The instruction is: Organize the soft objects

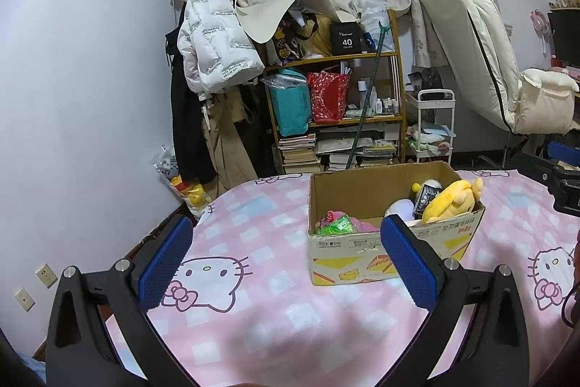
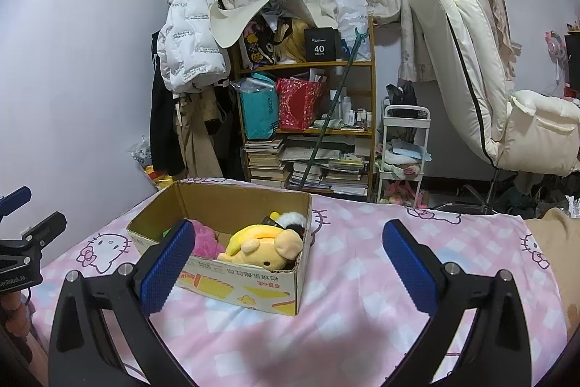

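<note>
A cardboard box [image 1: 348, 243] stands on the pink Hello Kitty bedsheet [image 1: 253, 314]. It holds a yellow plush [image 1: 453, 200], a black-and-white plush [image 1: 427, 193], a pink plush [image 1: 362, 225] and a green item [image 1: 335, 225]. My left gripper [image 1: 286, 260] is open and empty, low over the sheet, left of and in front of the box. In the right wrist view the box [image 2: 253, 281] shows the yellow plush [image 2: 264, 242] and pink plush [image 2: 204, 242]. My right gripper [image 2: 288, 263] is open and empty, in front of and right of the box.
A cluttered wooden shelf [image 2: 308, 129] with books and bags stands beyond the bed. A white jacket [image 1: 214, 35] hangs on a rack at the left. A cream recliner chair [image 2: 489, 78] and a white cart [image 2: 402, 155] stand at the right. A tan pillow [image 2: 558, 242] lies at the bed's right.
</note>
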Demonstrator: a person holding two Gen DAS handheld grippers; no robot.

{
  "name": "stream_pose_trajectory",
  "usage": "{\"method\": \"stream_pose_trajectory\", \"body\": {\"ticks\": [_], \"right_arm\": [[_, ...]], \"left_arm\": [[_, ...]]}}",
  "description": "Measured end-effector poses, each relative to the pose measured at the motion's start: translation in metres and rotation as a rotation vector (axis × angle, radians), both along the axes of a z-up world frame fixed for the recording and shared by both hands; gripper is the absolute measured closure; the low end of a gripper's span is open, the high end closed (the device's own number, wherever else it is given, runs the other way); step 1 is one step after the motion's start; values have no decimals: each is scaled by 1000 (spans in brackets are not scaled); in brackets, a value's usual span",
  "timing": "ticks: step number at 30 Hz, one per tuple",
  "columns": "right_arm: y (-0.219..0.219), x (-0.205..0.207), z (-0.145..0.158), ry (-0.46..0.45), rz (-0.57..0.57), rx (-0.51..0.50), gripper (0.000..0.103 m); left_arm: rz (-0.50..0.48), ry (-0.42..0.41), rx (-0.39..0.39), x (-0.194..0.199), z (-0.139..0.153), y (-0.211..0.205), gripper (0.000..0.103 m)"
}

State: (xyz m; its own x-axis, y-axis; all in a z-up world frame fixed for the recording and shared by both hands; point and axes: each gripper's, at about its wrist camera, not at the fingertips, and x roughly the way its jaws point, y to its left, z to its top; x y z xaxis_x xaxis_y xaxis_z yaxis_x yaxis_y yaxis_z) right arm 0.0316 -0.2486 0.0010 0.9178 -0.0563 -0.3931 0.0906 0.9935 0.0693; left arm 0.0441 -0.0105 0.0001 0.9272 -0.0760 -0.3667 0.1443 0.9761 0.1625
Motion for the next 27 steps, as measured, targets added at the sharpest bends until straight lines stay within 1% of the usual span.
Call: {"method": "stream_pose_trajectory", "body": {"ticks": [27], "right_arm": [[0, 0, 0, -2, -4, 0, 0]], "left_arm": [[-4, 6, 0, 0, -1, 1, 1]]}}
